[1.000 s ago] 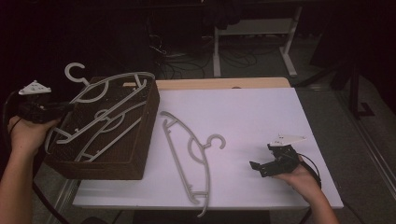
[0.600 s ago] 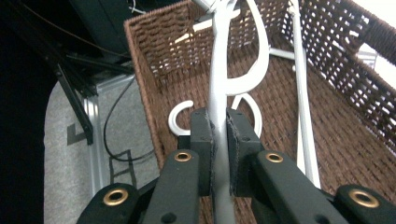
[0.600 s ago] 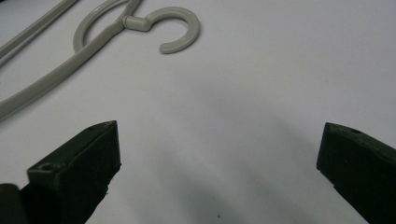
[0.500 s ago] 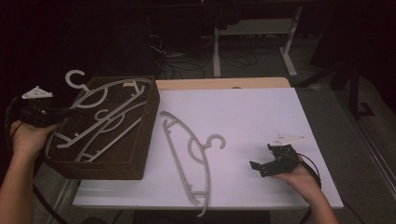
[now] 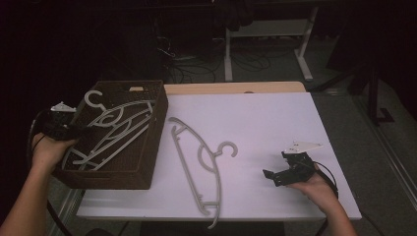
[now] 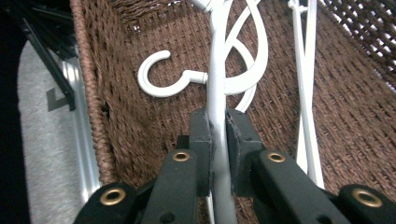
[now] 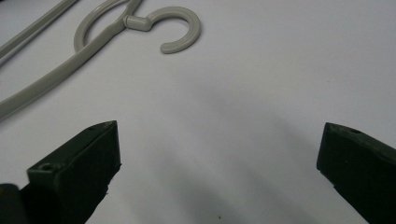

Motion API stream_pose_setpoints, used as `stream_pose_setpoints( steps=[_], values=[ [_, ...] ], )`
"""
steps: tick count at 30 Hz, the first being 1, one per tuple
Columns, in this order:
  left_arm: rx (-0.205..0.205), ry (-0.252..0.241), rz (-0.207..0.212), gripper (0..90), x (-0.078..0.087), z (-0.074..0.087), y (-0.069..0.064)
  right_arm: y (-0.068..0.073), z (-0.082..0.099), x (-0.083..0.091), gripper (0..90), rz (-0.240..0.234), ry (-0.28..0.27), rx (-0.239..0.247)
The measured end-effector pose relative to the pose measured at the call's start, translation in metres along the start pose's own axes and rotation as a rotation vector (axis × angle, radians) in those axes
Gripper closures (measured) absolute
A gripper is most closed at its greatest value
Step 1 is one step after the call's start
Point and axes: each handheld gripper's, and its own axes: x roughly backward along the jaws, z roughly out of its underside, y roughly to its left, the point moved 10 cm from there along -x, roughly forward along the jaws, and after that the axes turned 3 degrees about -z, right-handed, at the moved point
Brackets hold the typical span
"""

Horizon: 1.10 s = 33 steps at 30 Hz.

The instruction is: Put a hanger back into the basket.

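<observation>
The left gripper point(image 6: 217, 140) clamps a white plastic hanger point(image 6: 218, 88) inside the brown woven basket point(image 5: 150, 142), while the right gripper point(image 7: 217, 172) rests spread wide on the white table point(image 5: 275, 123) near a grey plastic hanger point(image 5: 196, 157).

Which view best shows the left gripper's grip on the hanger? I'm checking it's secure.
The left gripper view: the left gripper is shut on the hanger bar over the basket. The high view shows the grip small and dim.

Beyond the counter point(image 5: 275, 113) at twelve o'clock — a white-legged frame point(image 5: 268, 34) stands on dark floor point(image 5: 354, 123), loose cables point(image 5: 196, 61) sprawled at eleven o'clock beside it.
</observation>
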Motion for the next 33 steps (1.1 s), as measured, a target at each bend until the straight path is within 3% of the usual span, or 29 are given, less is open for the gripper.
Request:
stream_pose_setpoints(
  steps=[2,5,8,12,18,25,29,33],
  values=[
    [0.015,-0.018,-0.001,64.9,0.003,-0.003,0.001,0.0,0.0,0.0,0.0,0.0,0.001,0.002],
    [0.009,-0.034,0.004,59.5,0.006,-0.007,0.0,0.0,0.0,0.0,0.0,-0.001,-0.002,0.002],
    [0.011,-0.067,0.029,51.4,0.01,-0.014,-0.005,0.0,0.0,0.0,0.0,0.0,-0.001,0.002],
    [0.017,-0.121,0.092,43.6,0.015,-0.027,-0.02,0.0,0.0,0.0,0.0,-0.002,-0.002,0.001],
    [0.006,-0.195,0.206,36.6,0.025,-0.047,-0.053,0.0,0.0,0.0,0.0,-0.002,-0.002,0.0],
    [-0.041,-0.236,0.316,28.0,0.029,-0.069,-0.096,0.001,0.0,0.001,0.0,-0.002,-0.001,0.001],
    [-0.072,-0.25,0.367,24.3,0.031,-0.08,-0.123,0.0,-0.001,0.001,0.0,-0.004,-0.006,-0.001],
    [-0.113,-0.277,0.427,23.8,0.034,-0.092,-0.159,0.0,-0.001,0.001,0.0,-0.003,-0.006,-0.003]
  ],
)
